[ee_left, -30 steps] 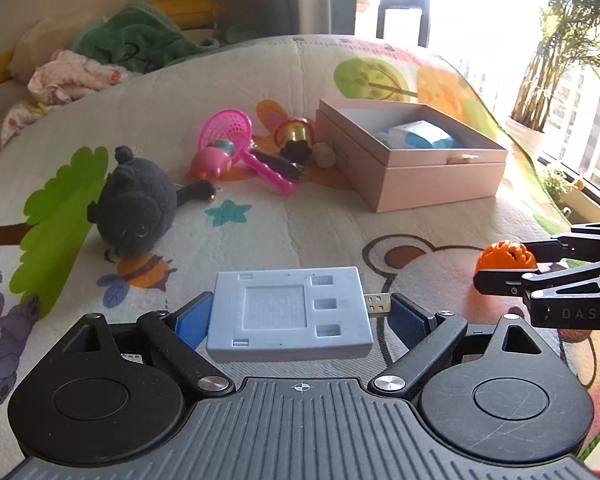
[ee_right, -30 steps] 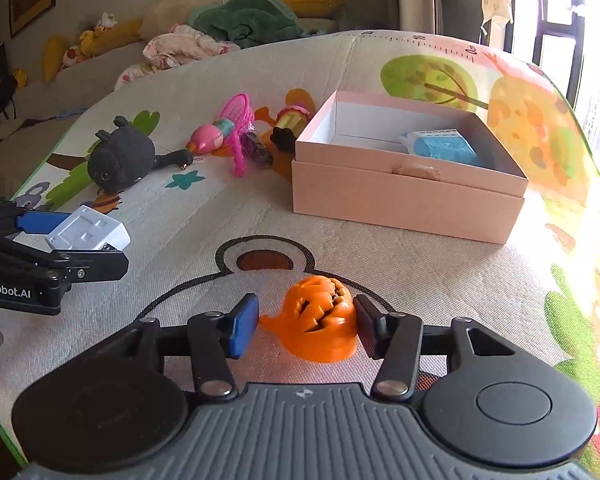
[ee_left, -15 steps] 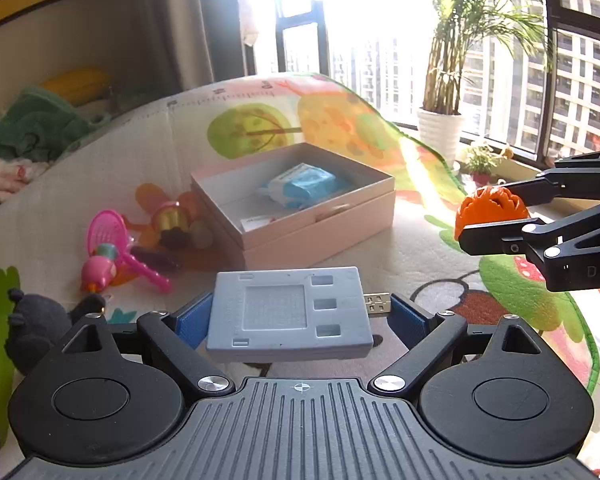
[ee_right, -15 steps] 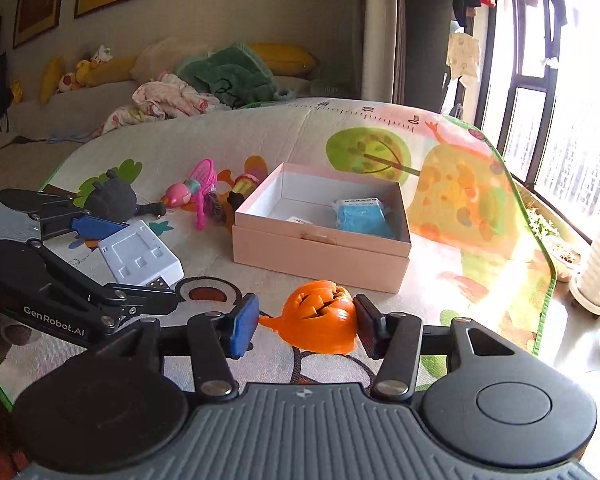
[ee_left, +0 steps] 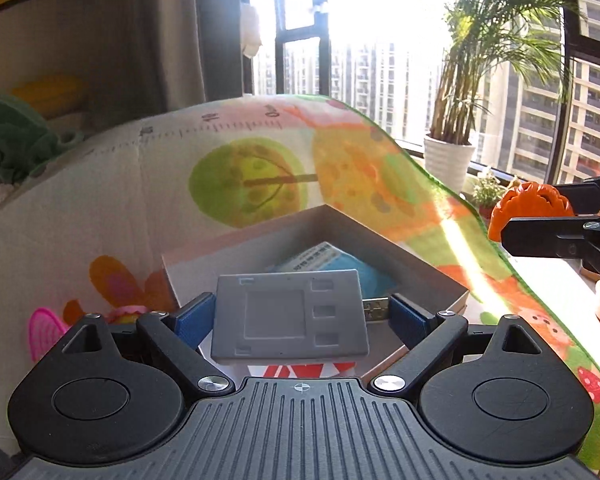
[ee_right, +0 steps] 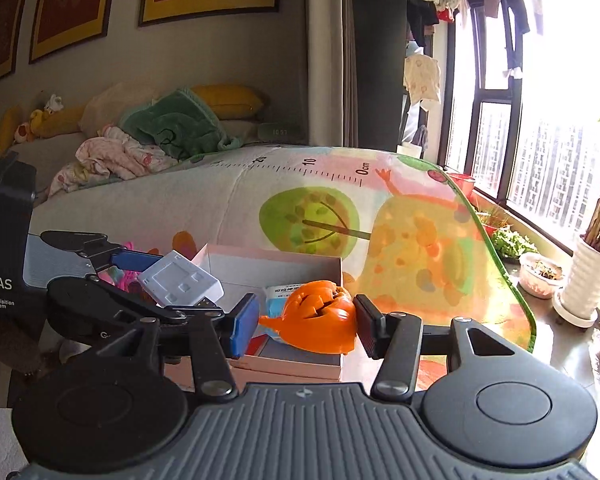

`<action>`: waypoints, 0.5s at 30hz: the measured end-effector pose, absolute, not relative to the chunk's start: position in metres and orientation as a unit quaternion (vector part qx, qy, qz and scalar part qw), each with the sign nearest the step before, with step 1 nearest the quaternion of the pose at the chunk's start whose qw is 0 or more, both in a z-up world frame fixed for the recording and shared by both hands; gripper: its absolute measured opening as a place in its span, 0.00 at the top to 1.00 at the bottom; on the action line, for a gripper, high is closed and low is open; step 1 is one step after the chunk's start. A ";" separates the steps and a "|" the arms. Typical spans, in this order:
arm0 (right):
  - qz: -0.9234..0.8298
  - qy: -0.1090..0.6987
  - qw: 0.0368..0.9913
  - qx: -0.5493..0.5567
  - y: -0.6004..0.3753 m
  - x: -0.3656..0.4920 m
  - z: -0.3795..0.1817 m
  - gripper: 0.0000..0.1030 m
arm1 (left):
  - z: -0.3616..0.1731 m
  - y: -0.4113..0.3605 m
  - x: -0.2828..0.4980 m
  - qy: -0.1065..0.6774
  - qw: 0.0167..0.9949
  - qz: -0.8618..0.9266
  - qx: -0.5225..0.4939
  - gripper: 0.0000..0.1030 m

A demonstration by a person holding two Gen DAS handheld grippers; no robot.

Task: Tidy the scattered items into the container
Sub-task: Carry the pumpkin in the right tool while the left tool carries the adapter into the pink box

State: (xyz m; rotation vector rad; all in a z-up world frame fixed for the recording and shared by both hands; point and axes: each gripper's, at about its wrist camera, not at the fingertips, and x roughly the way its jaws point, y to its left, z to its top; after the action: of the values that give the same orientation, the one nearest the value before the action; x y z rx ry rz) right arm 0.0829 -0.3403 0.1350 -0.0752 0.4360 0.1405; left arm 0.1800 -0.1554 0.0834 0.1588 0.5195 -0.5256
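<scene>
My left gripper is shut on a flat white plastic device with a USB plug and holds it above the open pink box. A blue packet lies inside the box. My right gripper is shut on an orange pumpkin toy, raised over the near edge of the same box. The left gripper and the device show at the left of the right wrist view. The pumpkin shows at the right of the left wrist view.
The box sits on a colourful play mat. A pink net toy lies left of the box. A sofa with clothes is behind. A white plant pot and windows stand to the right, past the mat edge.
Both grippers have risen and moved forward over the box, each still holding its item. The black plush and most toys have dropped out of view.
</scene>
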 end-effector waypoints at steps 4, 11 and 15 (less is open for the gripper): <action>0.069 0.234 0.969 -0.031 -0.337 0.114 0.124 0.50 | 0.074 -0.141 0.174 0.257 0.928 -0.259 0.073 0.03; 0.097 0.269 0.958 -0.022 -0.308 0.166 0.097 0.50 | 0.052 -0.090 0.136 0.286 0.930 -0.220 0.068 0.01; 0.110 0.284 0.952 -0.025 -0.281 0.192 0.085 0.50 | 0.039 -0.052 0.119 0.309 0.934 -0.171 0.063 0.00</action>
State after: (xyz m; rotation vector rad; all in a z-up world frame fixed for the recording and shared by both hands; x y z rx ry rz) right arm 0.1925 -0.2807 0.0854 -0.0502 0.5771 0.2233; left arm 0.1192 -0.0517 0.0387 0.1293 0.6317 -0.3496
